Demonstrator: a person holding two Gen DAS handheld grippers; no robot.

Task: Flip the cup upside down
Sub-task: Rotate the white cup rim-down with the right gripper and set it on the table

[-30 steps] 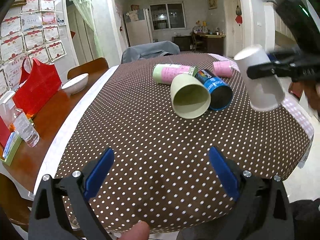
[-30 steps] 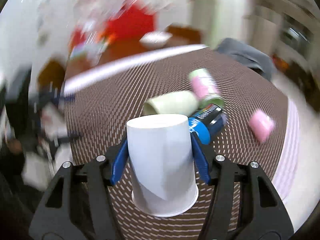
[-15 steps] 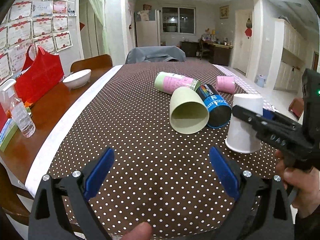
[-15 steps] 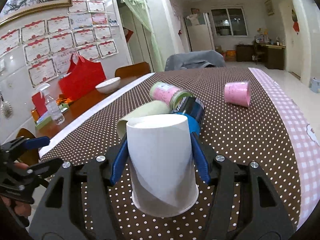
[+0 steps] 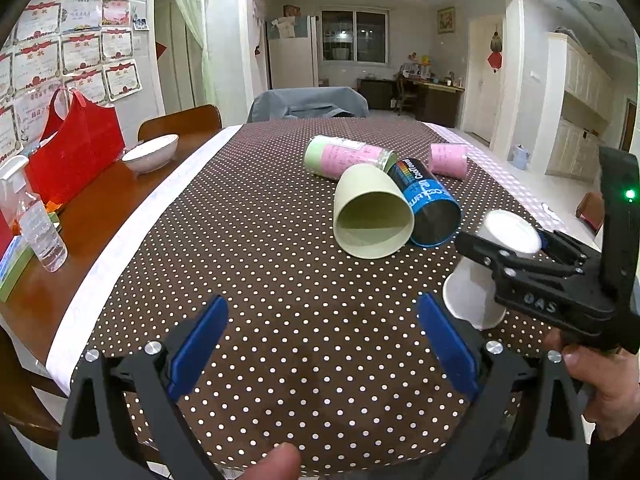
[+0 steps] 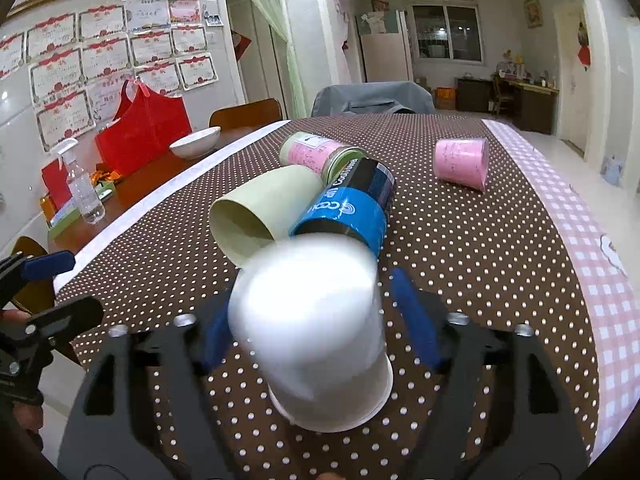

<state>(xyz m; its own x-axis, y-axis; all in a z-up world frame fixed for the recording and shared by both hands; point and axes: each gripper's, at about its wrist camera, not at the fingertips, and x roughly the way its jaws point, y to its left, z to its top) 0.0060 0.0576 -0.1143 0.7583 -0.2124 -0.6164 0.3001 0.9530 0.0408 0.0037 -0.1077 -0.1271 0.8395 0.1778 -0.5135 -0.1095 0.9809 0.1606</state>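
The counter (image 5: 248,240) carries my white cup (image 6: 312,332), mouth down, tilted, between my right tongs (image 6: 316,332), whose blue pads stand apart from it. My left tongs (image 5: 320,344) hang spread wide, empty, nearby.

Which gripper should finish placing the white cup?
Right. The right gripper has its fingers either side of the white cup, which is rim-down and tilted on the tablecloth. The left gripper is open, empty, and back near the table's edge.
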